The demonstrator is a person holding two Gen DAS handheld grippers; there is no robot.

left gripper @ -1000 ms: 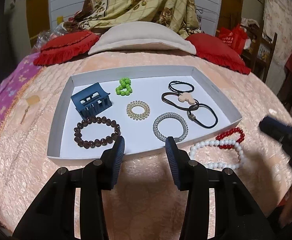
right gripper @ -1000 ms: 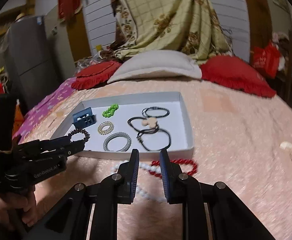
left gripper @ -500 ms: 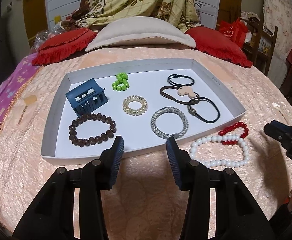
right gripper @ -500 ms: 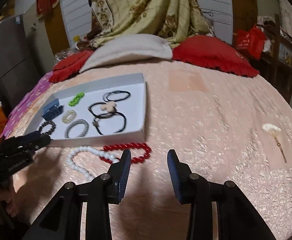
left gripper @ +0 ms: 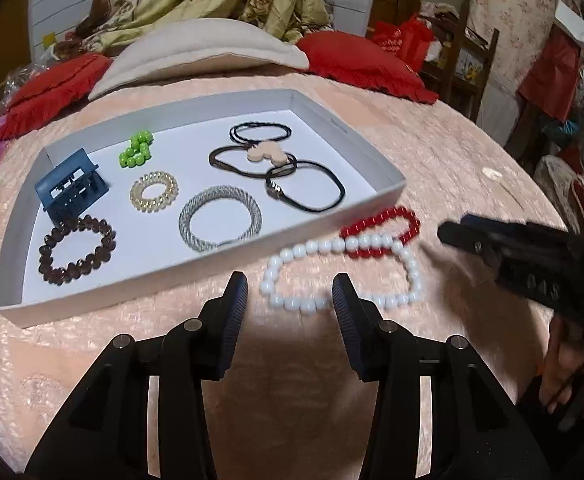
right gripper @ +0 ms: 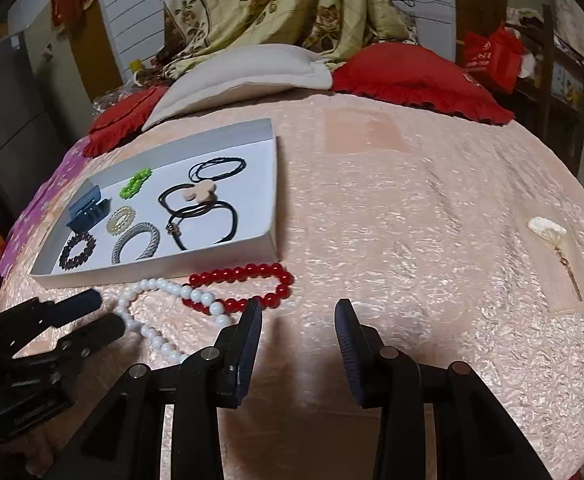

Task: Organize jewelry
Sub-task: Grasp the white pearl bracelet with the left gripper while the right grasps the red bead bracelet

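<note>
A white bead necklace (left gripper: 343, 272) (right gripper: 164, 308) and a red bead bracelet (left gripper: 383, 228) (right gripper: 244, 284) lie overlapping on the peach bedspread, just outside the white tray (left gripper: 387, 172) (right gripper: 268, 184). The tray holds a blue hair claw (left gripper: 72, 190), green beads (left gripper: 136, 150), a brown bead bracelet (left gripper: 76, 250), a silver bangle (left gripper: 220, 218) and black hair ties (left gripper: 303, 188). My left gripper (left gripper: 290, 300) is open and empty, just short of the white necklace. My right gripper (right gripper: 297, 328) is open and empty, to the right of the red bracelet.
Red cushions (right gripper: 415, 72) and a beige pillow (left gripper: 200, 52) lie at the head of the bed behind the tray. A small pale hairpin (right gripper: 551, 236) lies on the bedspread at the right. Cluttered furniture (left gripper: 551, 72) stands beside the bed at the right.
My left gripper has swung right, from facing the tray's front edge to facing the white necklace. My right gripper has opened and swung right, away from the tray.
</note>
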